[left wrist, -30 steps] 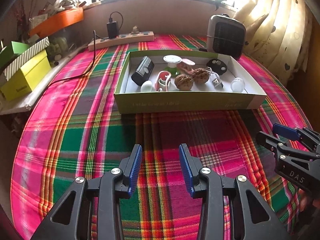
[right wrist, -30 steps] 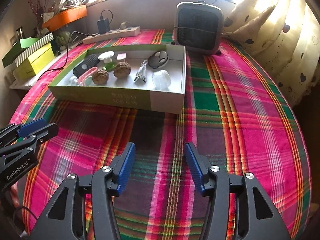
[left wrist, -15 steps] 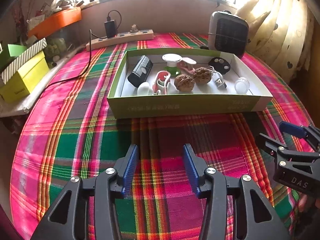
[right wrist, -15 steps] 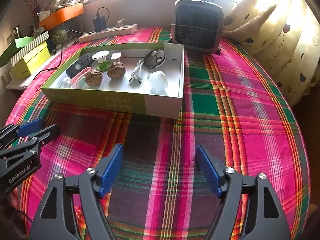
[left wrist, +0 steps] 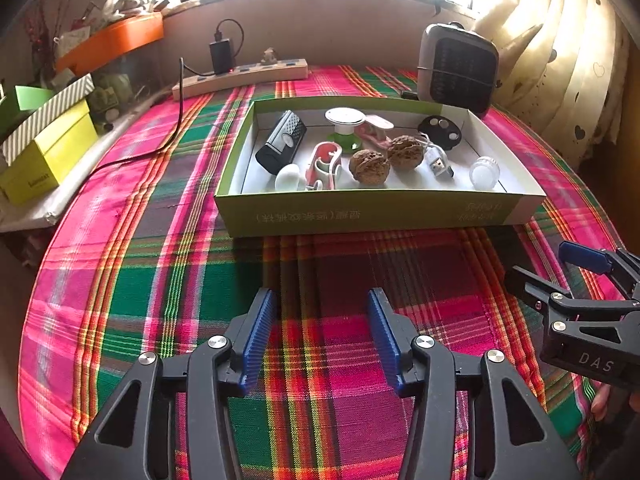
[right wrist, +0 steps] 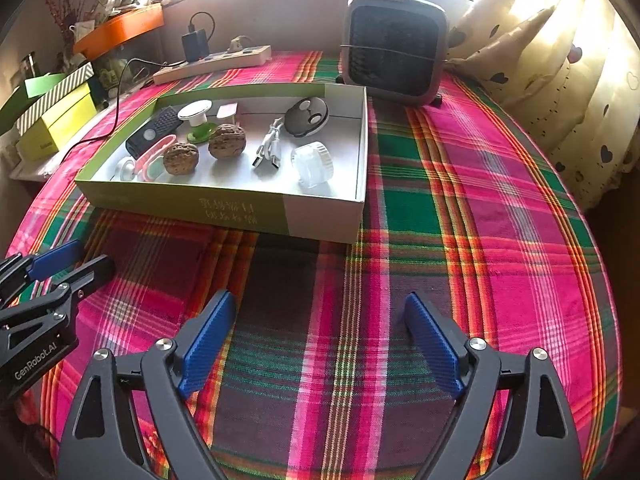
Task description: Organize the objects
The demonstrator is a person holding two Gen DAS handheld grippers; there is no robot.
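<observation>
A shallow green box (left wrist: 380,212) with a white inside lies on the plaid tablecloth ahead of both grippers. It holds two walnuts (left wrist: 369,166), a black grater-like gadget (left wrist: 282,142), a pink clip (left wrist: 324,164), a USB cable (left wrist: 438,162), a black disc (left wrist: 440,131) and a clear cap (left wrist: 485,172). My left gripper (left wrist: 320,296) hovers over bare cloth short of the box, its jaws opening with nothing between them. To its right, my right gripper (right wrist: 320,296) is wider apart and also opening, empty, in front of the box's right corner (right wrist: 320,216).
A grey fan heater (right wrist: 396,44) stands behind the box. A power strip (left wrist: 240,76) with a plugged charger lies at the back. Yellow and green boxes (left wrist: 48,152) are stacked at the far left. A curtain (right wrist: 560,60) hangs on the right, beyond the table's rounded edge.
Both grippers' jaws have spread apart, the right one much more. The hands have barely shifted, and the box's contents have stayed put.
</observation>
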